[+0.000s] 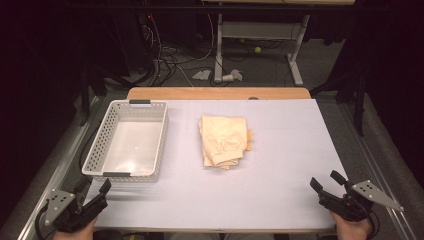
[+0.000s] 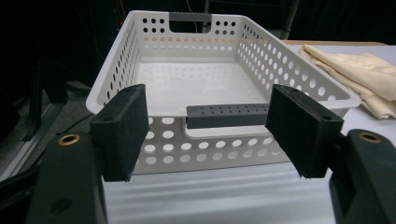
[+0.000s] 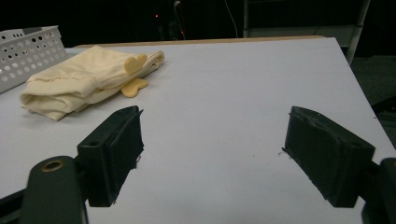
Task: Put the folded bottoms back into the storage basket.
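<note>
High view: both hands cut off below, left tool [image 1: 94, 192] and right tool [image 1: 326, 181] agape, empty.

In the high view the bottom edge cut off both hands behind the left tongs [image 1: 95, 192] and right tongs [image 1: 326, 181]. In the right gripper view the left edge clipped the basket [image 3: 28, 53], far left of the tongs, and the cloth [image 3: 86, 79] hid its own inner folds. In the left gripper view the cloth [image 2: 359, 74] ran off the right edge, and the pads [image 2: 122, 133] covered parts of the basket's near wall [image 2: 205, 147].
</note>
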Demonstrator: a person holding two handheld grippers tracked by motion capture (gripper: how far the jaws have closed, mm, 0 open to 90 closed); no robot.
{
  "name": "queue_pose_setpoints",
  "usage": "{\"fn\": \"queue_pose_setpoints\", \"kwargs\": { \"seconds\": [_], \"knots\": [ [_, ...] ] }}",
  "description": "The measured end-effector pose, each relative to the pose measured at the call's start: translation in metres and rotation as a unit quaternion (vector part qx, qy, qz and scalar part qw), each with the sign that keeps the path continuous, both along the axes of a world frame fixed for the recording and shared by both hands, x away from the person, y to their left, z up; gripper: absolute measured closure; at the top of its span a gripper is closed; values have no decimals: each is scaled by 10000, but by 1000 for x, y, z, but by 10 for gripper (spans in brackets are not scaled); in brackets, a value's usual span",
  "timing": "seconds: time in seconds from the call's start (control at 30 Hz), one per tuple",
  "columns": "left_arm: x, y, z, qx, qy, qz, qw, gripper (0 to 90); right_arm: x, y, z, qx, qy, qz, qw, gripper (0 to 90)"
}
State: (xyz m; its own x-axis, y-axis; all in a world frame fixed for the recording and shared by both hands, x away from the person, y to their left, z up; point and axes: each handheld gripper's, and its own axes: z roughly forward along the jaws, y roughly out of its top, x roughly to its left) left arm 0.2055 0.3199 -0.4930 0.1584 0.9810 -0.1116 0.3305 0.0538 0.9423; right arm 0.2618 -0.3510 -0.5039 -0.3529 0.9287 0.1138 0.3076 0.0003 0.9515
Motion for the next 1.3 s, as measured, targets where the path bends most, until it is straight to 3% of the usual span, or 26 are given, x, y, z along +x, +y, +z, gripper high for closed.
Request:
{"fn": "queue_pose_setpoints", "kwargs": {
  "seconds": [0.83, 1.3],
  "knots": [
    [4, -7, 8, 74, -156, -16, 9998, 283, 0, 3, -1, -65, -16, 56, 10000, 208],
    [16, -20, 18, 111, -290, -320, 9990, 283, -6, 2, 0, -80, -27, -33, 10000, 209]
  ]
}}
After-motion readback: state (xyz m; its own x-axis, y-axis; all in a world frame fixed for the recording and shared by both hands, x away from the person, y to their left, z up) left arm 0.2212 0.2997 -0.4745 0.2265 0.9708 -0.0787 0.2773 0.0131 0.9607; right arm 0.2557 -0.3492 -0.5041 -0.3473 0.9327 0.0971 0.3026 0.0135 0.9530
